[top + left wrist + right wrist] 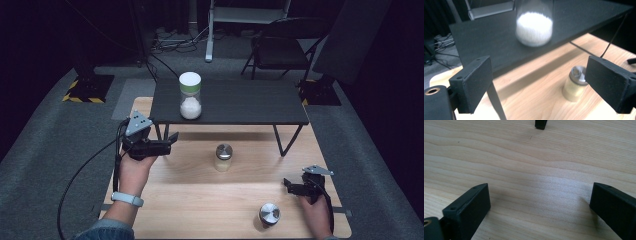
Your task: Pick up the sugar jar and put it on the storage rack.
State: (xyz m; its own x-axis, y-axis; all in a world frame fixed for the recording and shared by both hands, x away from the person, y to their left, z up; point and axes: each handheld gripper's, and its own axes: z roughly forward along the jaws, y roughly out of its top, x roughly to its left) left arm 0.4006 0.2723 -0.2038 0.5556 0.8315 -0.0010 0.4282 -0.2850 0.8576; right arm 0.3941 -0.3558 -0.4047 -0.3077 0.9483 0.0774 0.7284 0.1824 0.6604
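The left hand-held gripper [172, 141], jaws apart and empty, hovers over the wooden worktop [200, 195] beside the black shelf [240, 102], where a tall jar [190, 95] of white grains stands; a small jar [223, 157] sits nearby on the wood. The right hand-held gripper [287, 185], jaws apart, rests near a capped jar [269, 214]

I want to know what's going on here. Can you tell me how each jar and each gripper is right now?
Tall jar: upright on the black shelf, lid on, part full of white grains.
Small jar: upright on the wooden table, metal lid on.
Near jar: upright, lid on.
Left gripper: open, holding nothing.
Right gripper: open, holding nothing.
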